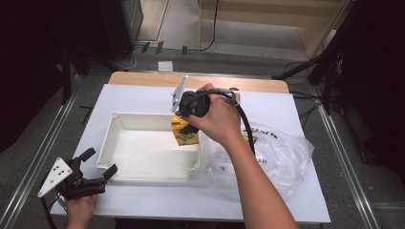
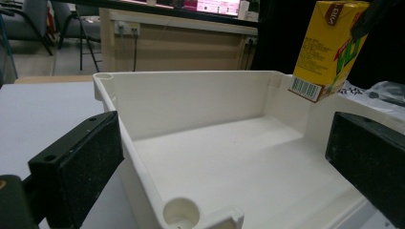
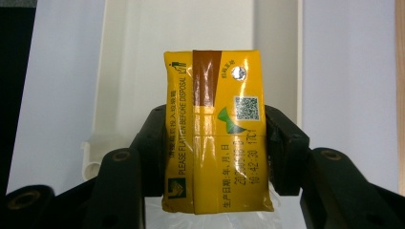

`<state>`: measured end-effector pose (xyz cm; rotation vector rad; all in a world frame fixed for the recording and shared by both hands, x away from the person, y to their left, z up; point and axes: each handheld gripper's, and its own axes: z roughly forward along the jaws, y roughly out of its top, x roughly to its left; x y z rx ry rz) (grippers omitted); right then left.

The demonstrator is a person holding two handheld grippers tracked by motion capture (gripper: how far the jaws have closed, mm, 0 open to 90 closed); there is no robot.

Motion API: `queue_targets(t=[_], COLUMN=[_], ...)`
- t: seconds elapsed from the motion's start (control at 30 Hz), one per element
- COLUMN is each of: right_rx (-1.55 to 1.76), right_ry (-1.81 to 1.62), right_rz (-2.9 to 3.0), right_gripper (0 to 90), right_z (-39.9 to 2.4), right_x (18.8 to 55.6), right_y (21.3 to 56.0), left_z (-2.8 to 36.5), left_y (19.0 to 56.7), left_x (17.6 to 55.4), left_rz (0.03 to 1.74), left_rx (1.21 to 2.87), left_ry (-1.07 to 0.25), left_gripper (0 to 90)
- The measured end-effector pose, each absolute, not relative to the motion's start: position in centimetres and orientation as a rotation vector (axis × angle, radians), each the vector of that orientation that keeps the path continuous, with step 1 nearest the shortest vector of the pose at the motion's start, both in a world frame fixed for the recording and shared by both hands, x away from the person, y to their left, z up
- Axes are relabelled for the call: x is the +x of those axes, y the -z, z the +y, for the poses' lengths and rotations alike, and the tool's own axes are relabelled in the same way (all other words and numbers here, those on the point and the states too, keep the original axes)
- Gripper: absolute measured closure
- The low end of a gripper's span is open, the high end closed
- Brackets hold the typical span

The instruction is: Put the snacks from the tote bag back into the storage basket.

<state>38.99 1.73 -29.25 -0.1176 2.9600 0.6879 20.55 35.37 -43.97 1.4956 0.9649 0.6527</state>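
White table [image 1: 143, 95] under me bears a white tray [image 1: 143, 169] beside a clear plastic bag [image 1: 286, 162]. My right gripper [image 1: 187, 125] clamps a yellow drink carton [image 3: 215, 133] above the tray's right edge; my left gripper [image 1: 98, 167] rests with its jaws spread apart at the tray's near-left corner.

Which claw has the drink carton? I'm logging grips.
The right claw, clamped on the yellow carton above the white tray; the left claw gapes empty.

Right gripper [image 1: 187, 125]: carried by my right hand [image 1: 215, 119], forearm entering from 6 o'clock and reaching toward 11 o'clock; jaws pointed down, clamped from both sides on what sits between them. Left gripper [image 1: 98, 167]: held low at 7 o'clock in my left hand [image 1: 79, 210], jaws spread wide, aimed toward 2 o'clock, nothing between them.
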Motion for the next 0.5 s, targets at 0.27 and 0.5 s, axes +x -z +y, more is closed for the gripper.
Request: queue_targets(t=[0.27, 0.5], right_rx=[-0.124, -0.127], right_ry=[-0.684, -0.680], right_rz=[2.972, 2.980], right_gripper=[51.9, 51.9], right_z=[2.23, 2.25], right_x=[38.99, 39.11], right_y=[29.43, 29.84], left_z=[35.40, 35.40], left_y=[43.98, 43.98], left_x=[20.55, 20.56], left_rz=[0.963, 0.963], left_rx=[1.493, 1.492], left_ry=[-0.652, -0.653], left_gripper=[0.0, 0.0])
